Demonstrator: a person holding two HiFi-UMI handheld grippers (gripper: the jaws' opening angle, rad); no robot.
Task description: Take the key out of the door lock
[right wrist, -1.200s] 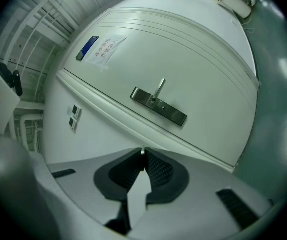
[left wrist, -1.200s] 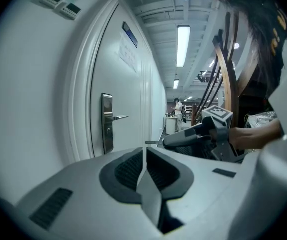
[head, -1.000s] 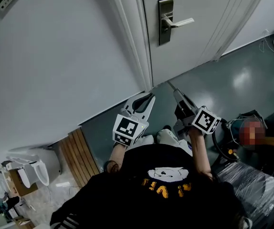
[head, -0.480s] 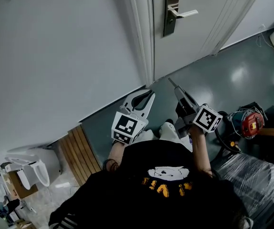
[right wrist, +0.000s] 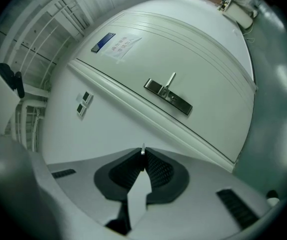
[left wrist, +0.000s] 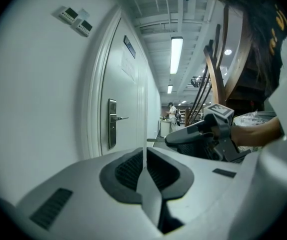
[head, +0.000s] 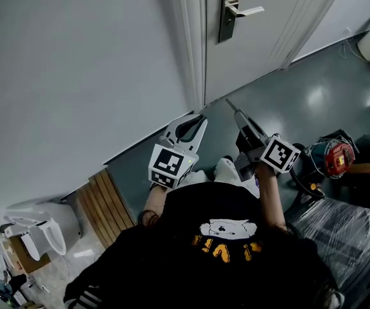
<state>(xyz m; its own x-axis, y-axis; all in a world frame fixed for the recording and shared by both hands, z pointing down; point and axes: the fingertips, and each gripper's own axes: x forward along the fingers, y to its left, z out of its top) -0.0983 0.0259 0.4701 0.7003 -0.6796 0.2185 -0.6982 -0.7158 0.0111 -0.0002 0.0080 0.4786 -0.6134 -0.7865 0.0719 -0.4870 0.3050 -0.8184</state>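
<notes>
The white door (head: 262,44) is closed; its steel lock plate (head: 229,8) and lever handle (head: 248,10) show at the top of the head view and again in the right gripper view (right wrist: 168,96). I see no key in the plate. My right gripper (head: 231,106) hangs low, well short of the door, shut on a thin silver tip that looks like the key (right wrist: 143,151). My left gripper (head: 200,118) sits beside it, shut and empty, its tips (left wrist: 144,151) pointing along the wall towards the lock plate (left wrist: 112,123).
A red and grey machine (head: 330,156) and a plastic-wrapped bundle (head: 343,227) stand on the floor at the right. A slatted wooden mat (head: 104,208) and a white fixture (head: 43,227) lie at the lower left. The plain wall (head: 75,76) fills the left.
The head view has shifted, so the lock plate sits higher in the frame. Both grippers stay shut and low in front of the body, a little higher than before.
</notes>
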